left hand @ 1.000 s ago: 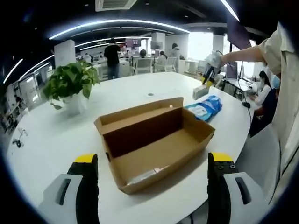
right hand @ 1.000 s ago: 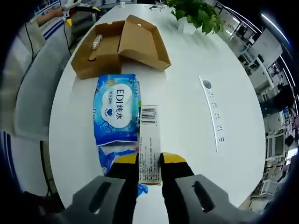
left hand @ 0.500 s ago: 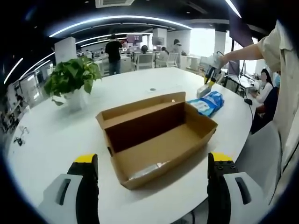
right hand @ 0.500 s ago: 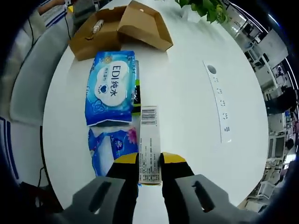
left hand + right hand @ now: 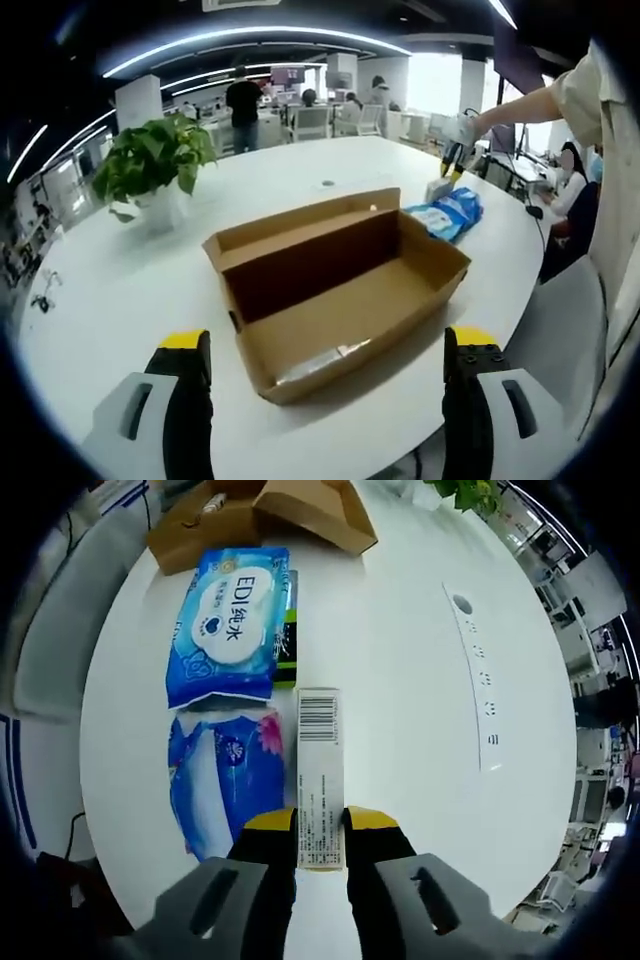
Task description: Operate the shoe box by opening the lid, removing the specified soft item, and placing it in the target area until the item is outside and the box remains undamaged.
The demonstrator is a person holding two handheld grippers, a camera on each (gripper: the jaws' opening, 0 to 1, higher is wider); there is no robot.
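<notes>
The brown cardboard shoe box (image 5: 340,285) lies open on the white round table (image 5: 120,290), lid flap standing at its far side; a clear-wrapped item (image 5: 315,362) lies at its near end. My left gripper (image 5: 325,400) is open in front of the box, jaws wide apart. My right gripper (image 5: 320,832) is shut on a long white carton with a barcode (image 5: 320,770), held low over the table. Beside it lie a blue wet-wipe pack (image 5: 232,625) and a darker blue soft pack (image 5: 222,780). The box (image 5: 255,515) sits beyond them. In the left gripper view the right gripper (image 5: 447,172) holds the carton by the blue packs (image 5: 442,213).
A potted green plant (image 5: 150,175) stands at the table's far left. A socket strip (image 5: 478,680) is set into the tabletop right of the carton. A person's sleeve (image 5: 600,140) reaches in from the right. Chairs and people stand in the office behind.
The right gripper view has drawn back along the table with the carton, so the darker blue pack has come into view and the box sits farther off. The left gripper barely moved.
</notes>
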